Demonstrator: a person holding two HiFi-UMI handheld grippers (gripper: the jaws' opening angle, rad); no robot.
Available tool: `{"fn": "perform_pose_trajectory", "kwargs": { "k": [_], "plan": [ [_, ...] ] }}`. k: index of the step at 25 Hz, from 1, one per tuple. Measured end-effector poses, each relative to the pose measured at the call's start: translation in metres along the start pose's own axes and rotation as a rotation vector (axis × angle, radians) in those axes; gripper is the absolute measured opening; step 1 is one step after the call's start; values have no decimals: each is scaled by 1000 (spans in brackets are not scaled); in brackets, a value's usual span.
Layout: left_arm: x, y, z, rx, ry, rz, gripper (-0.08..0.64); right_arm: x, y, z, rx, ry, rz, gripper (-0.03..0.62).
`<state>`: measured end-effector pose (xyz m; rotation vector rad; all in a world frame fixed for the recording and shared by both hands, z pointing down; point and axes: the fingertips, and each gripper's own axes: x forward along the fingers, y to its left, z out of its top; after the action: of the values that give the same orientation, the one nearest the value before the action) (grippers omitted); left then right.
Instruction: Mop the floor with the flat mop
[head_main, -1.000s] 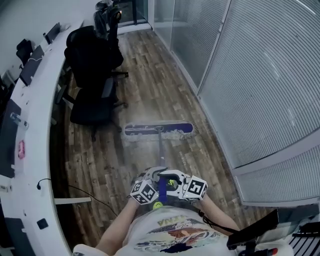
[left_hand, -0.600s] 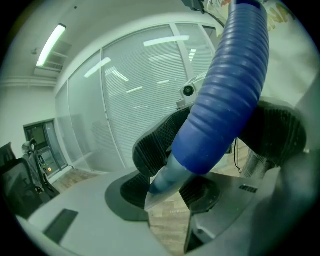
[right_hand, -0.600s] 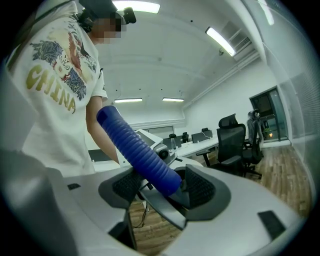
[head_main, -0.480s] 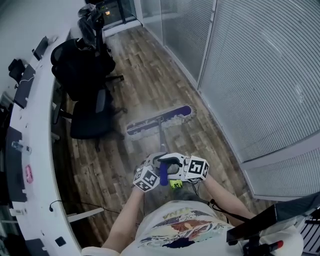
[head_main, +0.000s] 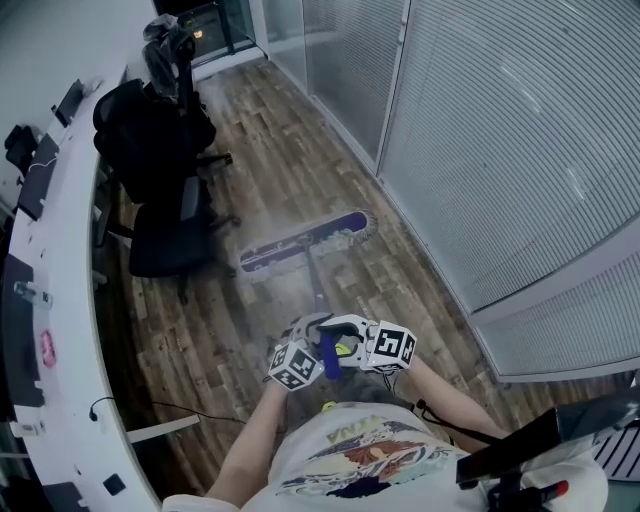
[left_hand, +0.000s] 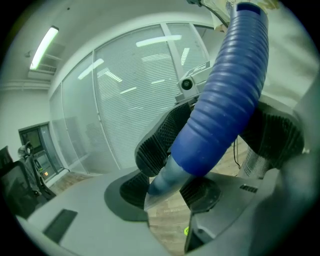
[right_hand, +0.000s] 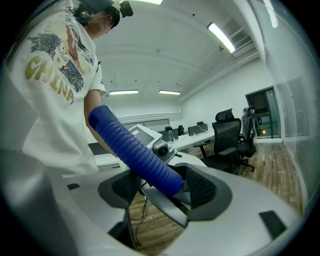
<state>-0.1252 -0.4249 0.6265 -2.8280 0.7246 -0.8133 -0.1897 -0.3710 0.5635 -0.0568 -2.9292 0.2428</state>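
Note:
The flat mop's blue head (head_main: 303, 240), fringed in white, lies on the wood floor (head_main: 290, 170) ahead of me, its right end slanted farther away. Its pole (head_main: 314, 285) runs back to a blue ribbed grip (head_main: 329, 356) in front of my chest. My left gripper (head_main: 318, 350) and right gripper (head_main: 342, 348) face each other and both clamp that grip. In the left gripper view the blue grip (left_hand: 220, 100) passes between the pads of the left gripper (left_hand: 162, 190). In the right gripper view the blue grip (right_hand: 132, 147) sits between the pads of the right gripper (right_hand: 165, 187).
Two black office chairs (head_main: 165, 225) stand left of the mop head beside a long curved white desk (head_main: 60, 330). A glass wall with blinds (head_main: 500, 150) runs along the right. A black cable (head_main: 190, 410) trails over the floor near the desk.
The mop head has turned from level to slanted, its right end now farther away. Both grippers have shifted with the handle, and the chairs and the desk have slid in the view.

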Motion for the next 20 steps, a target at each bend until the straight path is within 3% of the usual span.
{"fn": "perform_pose_trajectory", "kwargs": {
  "k": [8, 20],
  "plan": [
    [-66, -111, 4, -70, -73, -6, 153, 9, 127, -14, 16, -17, -41, 258],
    [-102, -247, 29, -28, -77, -66, 152, -28, 257, -33, 51, -88, -118, 259]
  ]
}}
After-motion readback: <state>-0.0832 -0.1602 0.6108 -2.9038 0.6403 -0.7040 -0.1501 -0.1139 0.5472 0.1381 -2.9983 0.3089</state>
